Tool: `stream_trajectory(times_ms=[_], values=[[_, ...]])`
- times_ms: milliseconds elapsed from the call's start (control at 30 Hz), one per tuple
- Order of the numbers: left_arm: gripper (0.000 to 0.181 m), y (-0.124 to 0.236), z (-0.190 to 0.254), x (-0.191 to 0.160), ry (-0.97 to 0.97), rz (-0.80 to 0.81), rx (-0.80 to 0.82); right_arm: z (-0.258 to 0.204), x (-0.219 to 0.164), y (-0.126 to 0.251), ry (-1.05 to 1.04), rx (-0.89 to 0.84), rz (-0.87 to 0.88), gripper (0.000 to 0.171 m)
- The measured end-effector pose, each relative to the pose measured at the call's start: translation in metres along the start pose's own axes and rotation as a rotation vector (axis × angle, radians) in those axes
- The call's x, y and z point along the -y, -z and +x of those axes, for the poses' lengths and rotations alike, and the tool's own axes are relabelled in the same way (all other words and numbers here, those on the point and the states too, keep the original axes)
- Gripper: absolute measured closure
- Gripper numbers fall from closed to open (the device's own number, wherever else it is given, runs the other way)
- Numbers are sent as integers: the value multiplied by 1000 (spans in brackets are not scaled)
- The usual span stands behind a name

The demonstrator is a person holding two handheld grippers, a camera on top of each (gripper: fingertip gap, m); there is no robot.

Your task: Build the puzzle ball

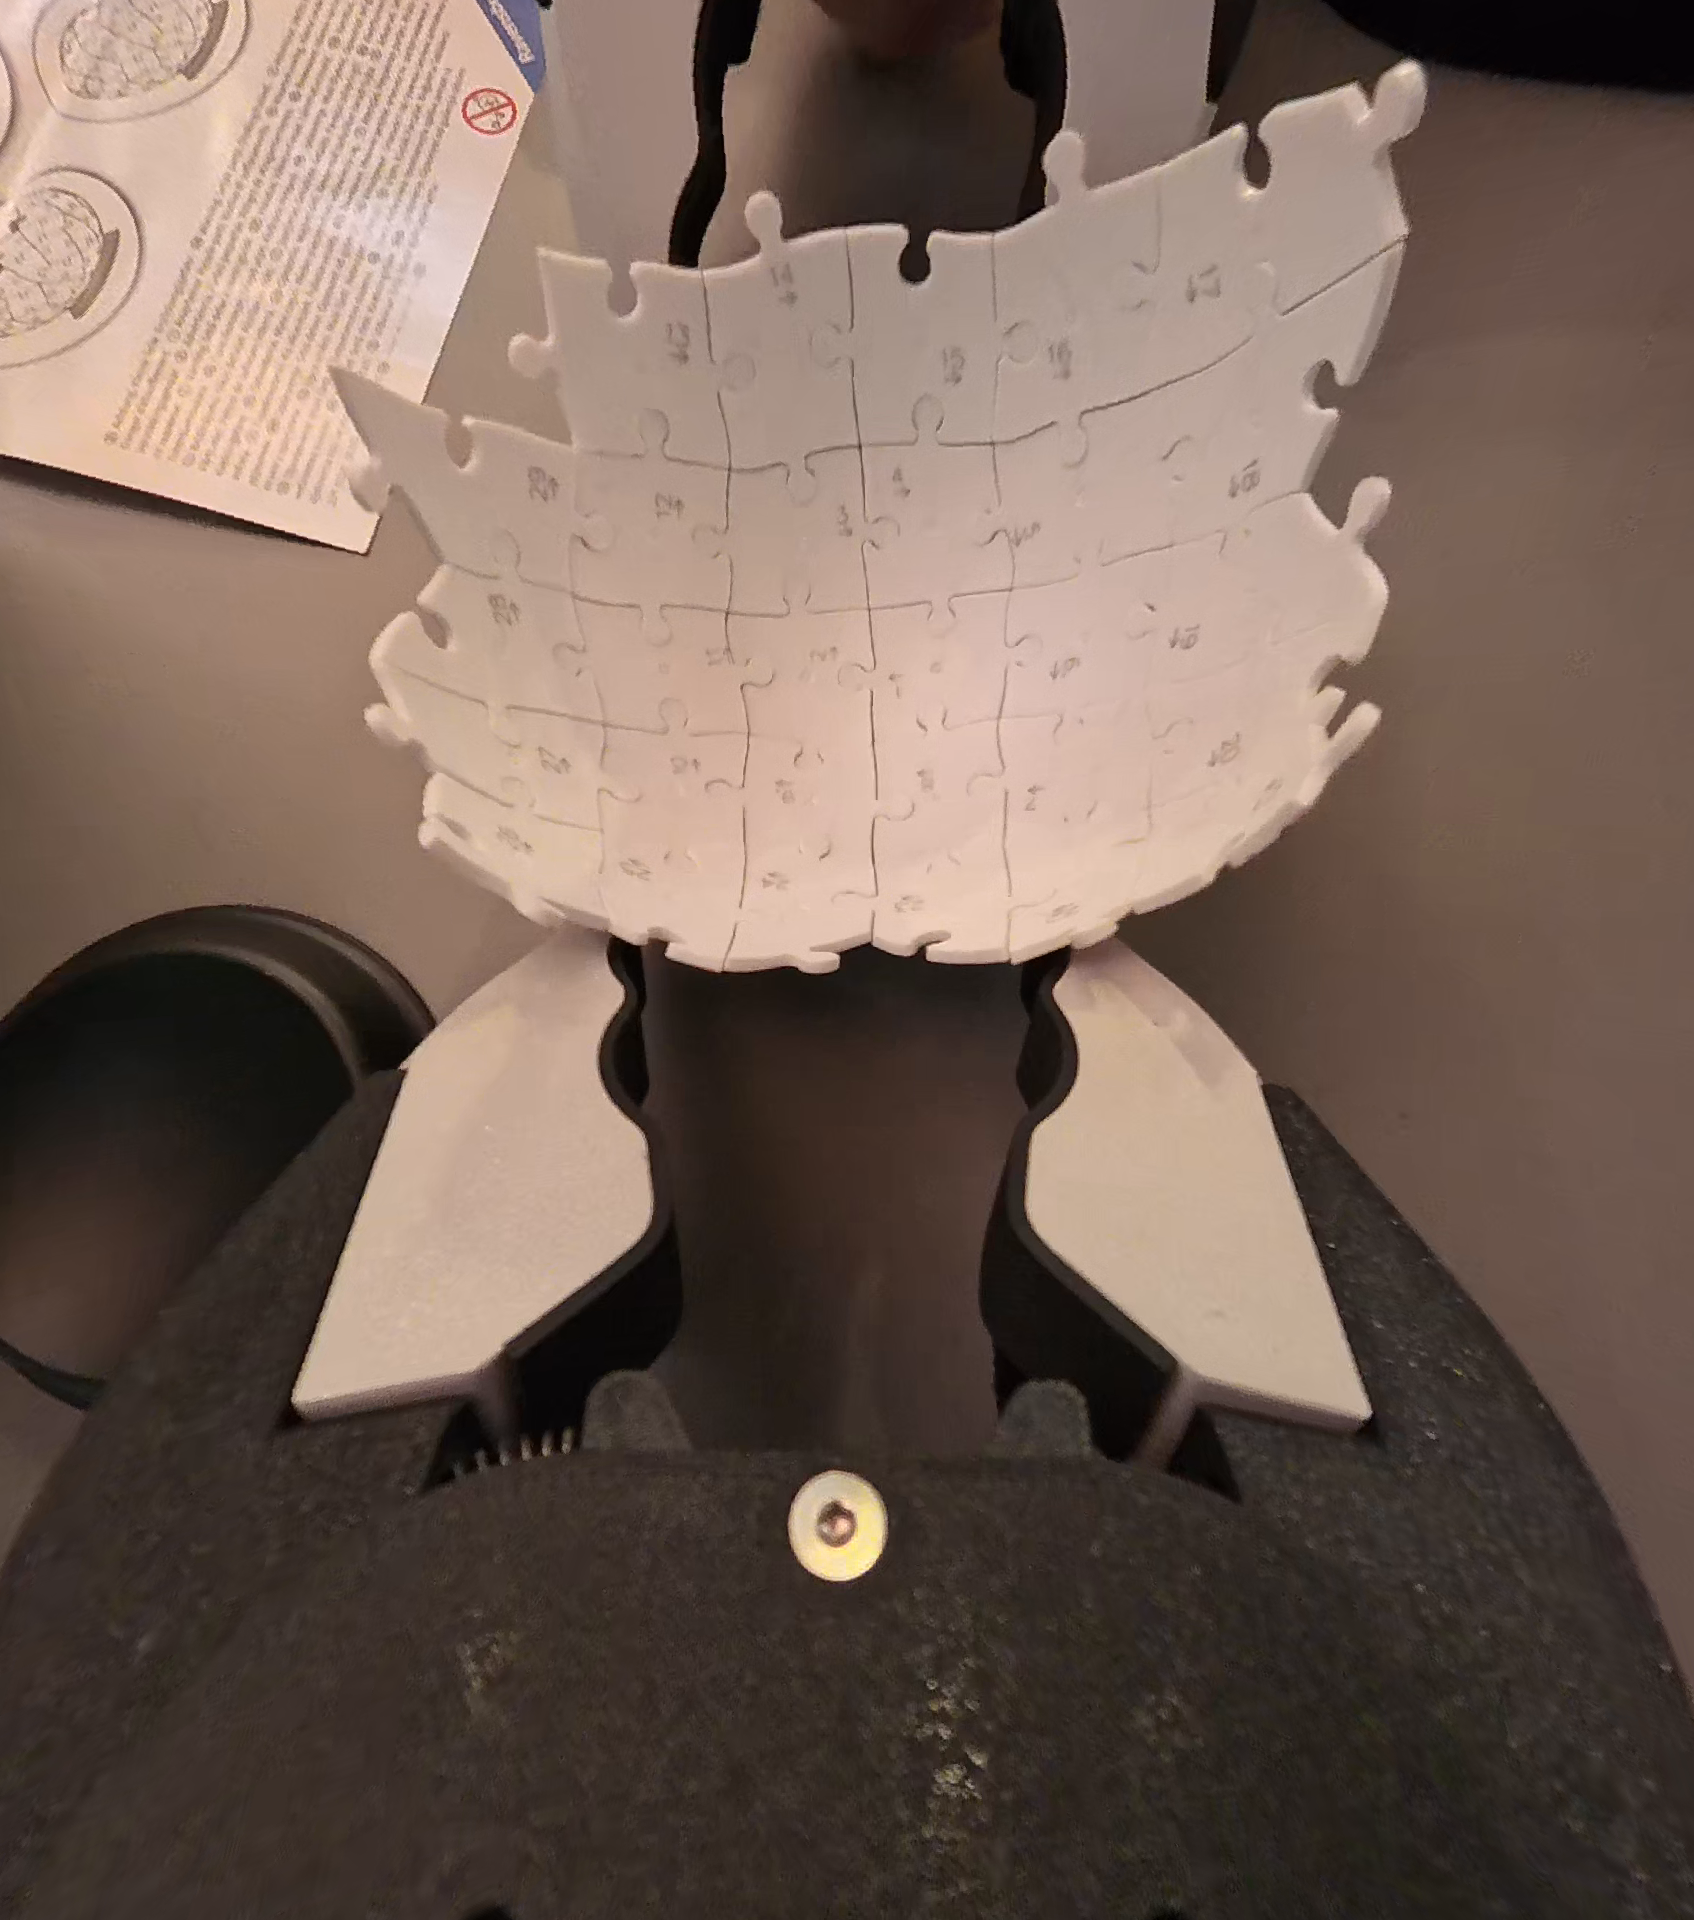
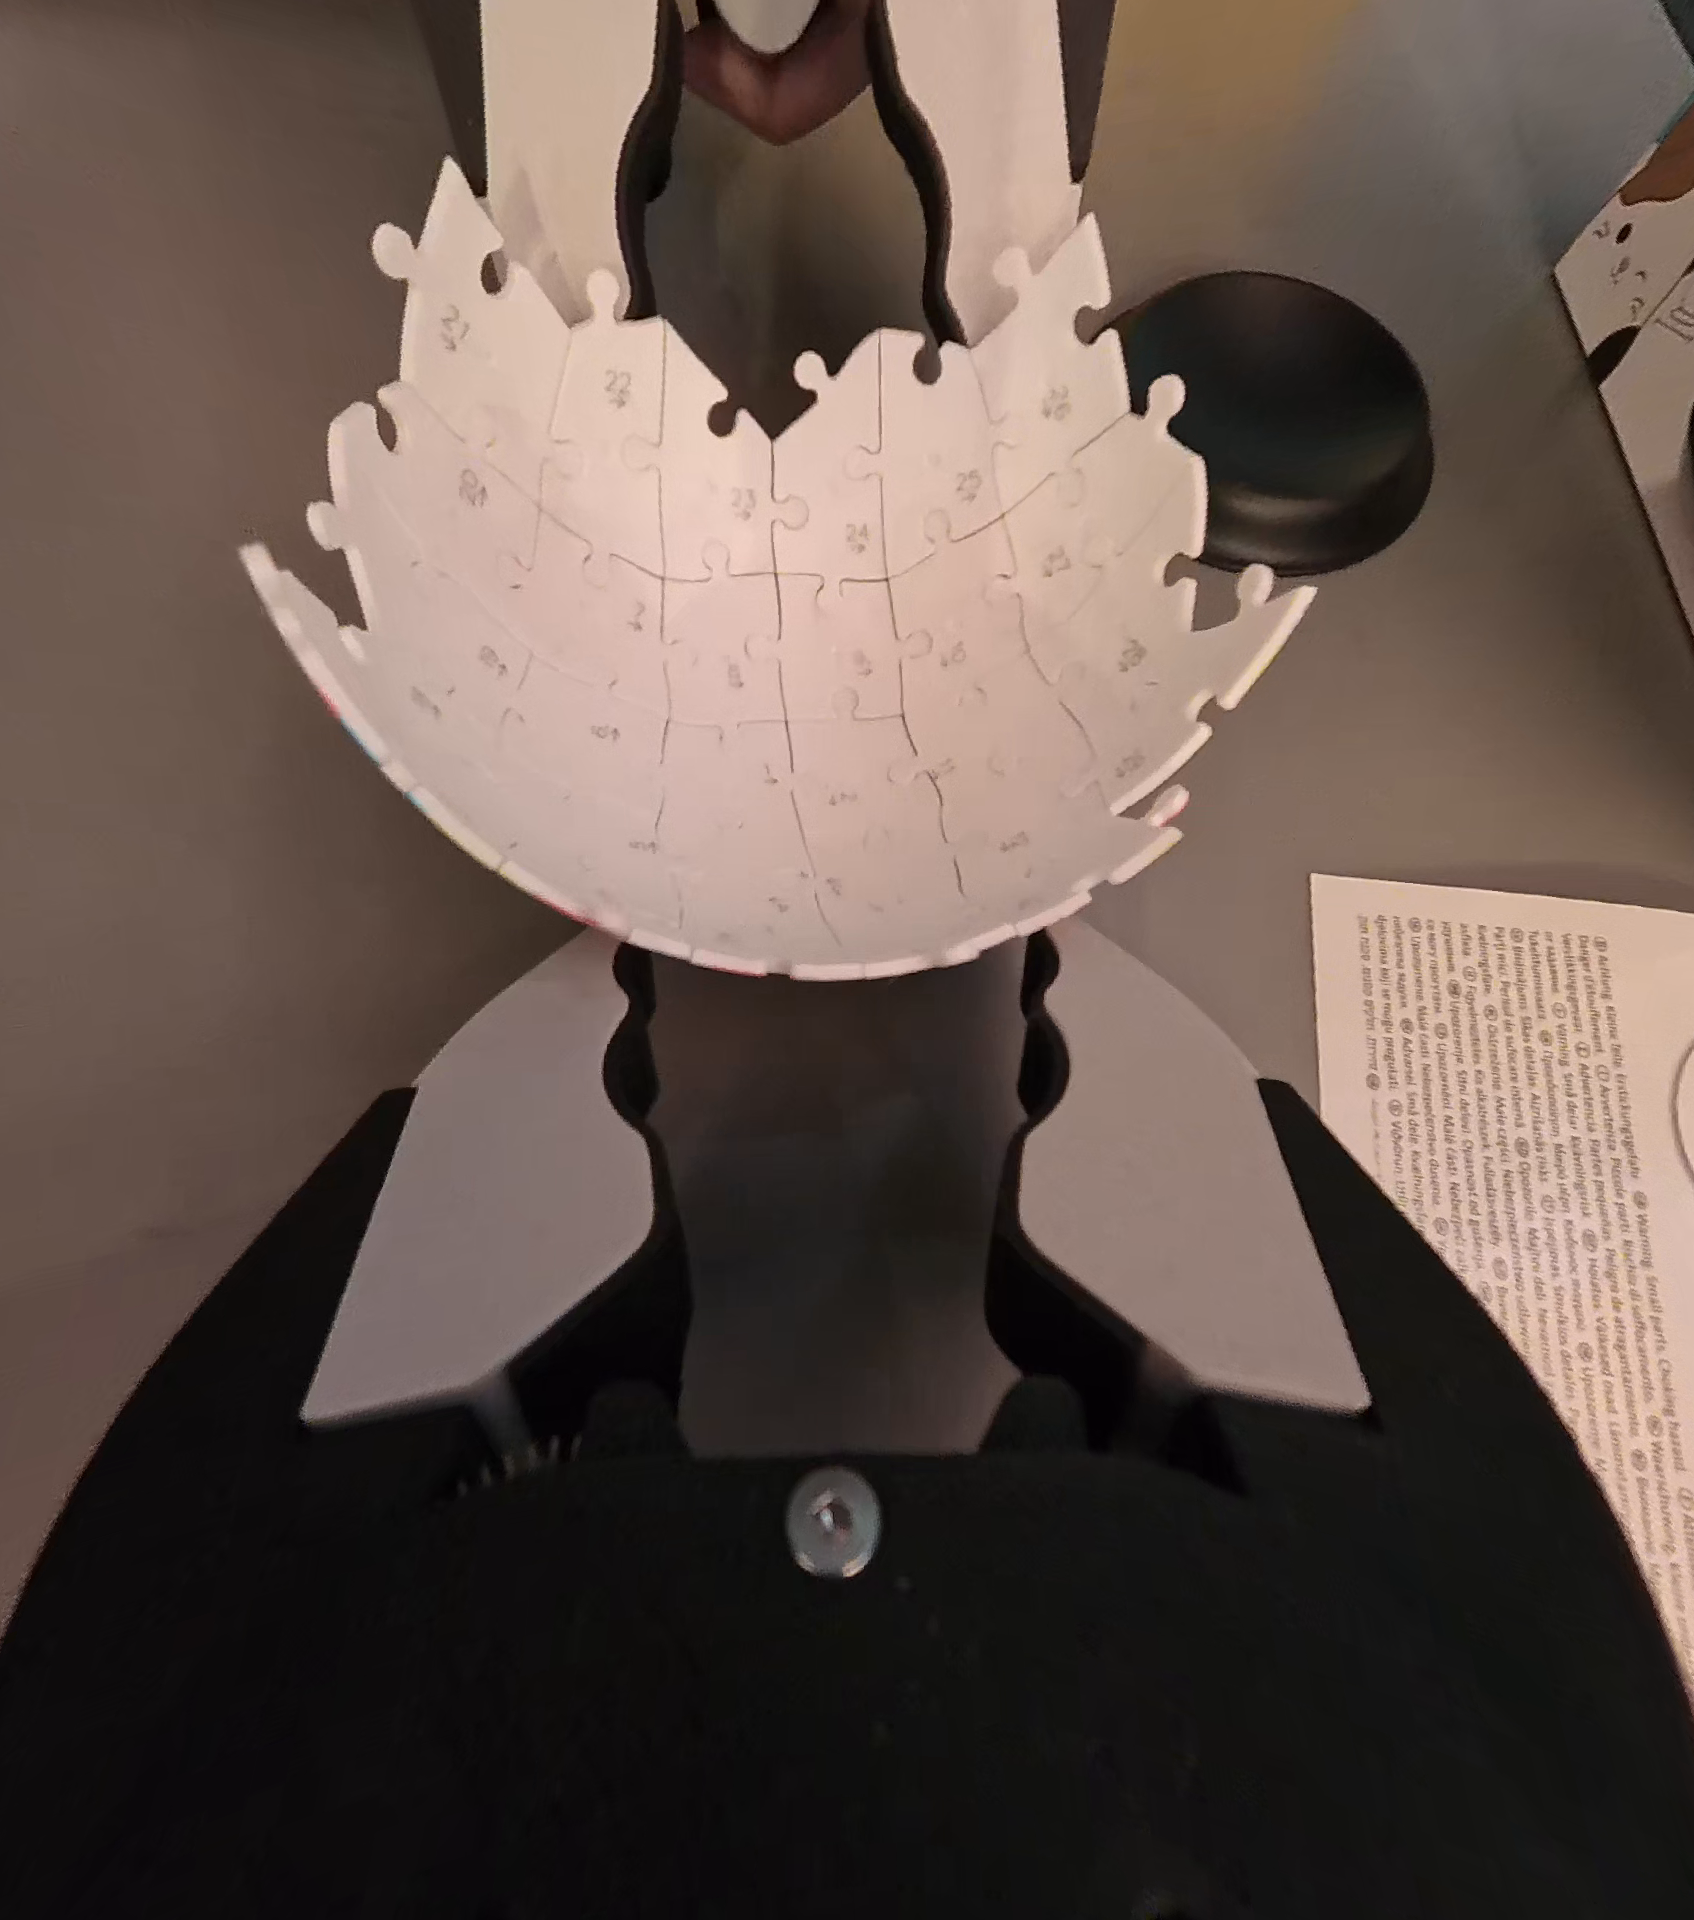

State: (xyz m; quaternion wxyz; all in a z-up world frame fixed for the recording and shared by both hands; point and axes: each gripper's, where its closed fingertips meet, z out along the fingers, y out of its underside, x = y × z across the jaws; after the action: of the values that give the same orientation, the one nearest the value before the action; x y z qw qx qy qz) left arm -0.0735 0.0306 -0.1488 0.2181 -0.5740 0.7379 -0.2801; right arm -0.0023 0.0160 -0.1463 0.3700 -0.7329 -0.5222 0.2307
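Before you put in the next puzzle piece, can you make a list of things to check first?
1. Puzzle shell joined up with no loose gaps: ok, the pieces look locked together in a curved bowl shape.
2. Left gripper gripping the shell: cannot tell, its fingertips are hidden under the near edge.
3. Right gripper gripping the shell: cannot tell, its tips are hidden the same way.
4. A next piece ready to hand: not ok, no loose piece shows in either view.
5. Black stand on the table for later: ok, it sits beside the shell.
6. Instruction sheet close by: ok, it lies unfolded on the table.
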Motion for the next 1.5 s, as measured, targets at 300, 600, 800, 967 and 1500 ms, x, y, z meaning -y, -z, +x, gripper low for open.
stream_trajectory(times_ms=[300, 600, 800, 967, 1500], values=[[111, 7, -3, -4, 14, -6, 23, 0, 5, 4, -2, -11, 21, 102], [110, 24, -4, -11, 48, 6, 57, -1, 9, 9, -8, -27, 31, 102], [110, 39, 5, -15, 79, 33, 95, -9, 10, 15, -25, -44, 9, 101], [110, 62, 9, -24, 136, 42, 215, -13, 3, 27, -58, -112, -24, 101], [77, 152, 78, -36, 780, 423, 678, -112, 67, 47, -472, -619, 2, 83]])
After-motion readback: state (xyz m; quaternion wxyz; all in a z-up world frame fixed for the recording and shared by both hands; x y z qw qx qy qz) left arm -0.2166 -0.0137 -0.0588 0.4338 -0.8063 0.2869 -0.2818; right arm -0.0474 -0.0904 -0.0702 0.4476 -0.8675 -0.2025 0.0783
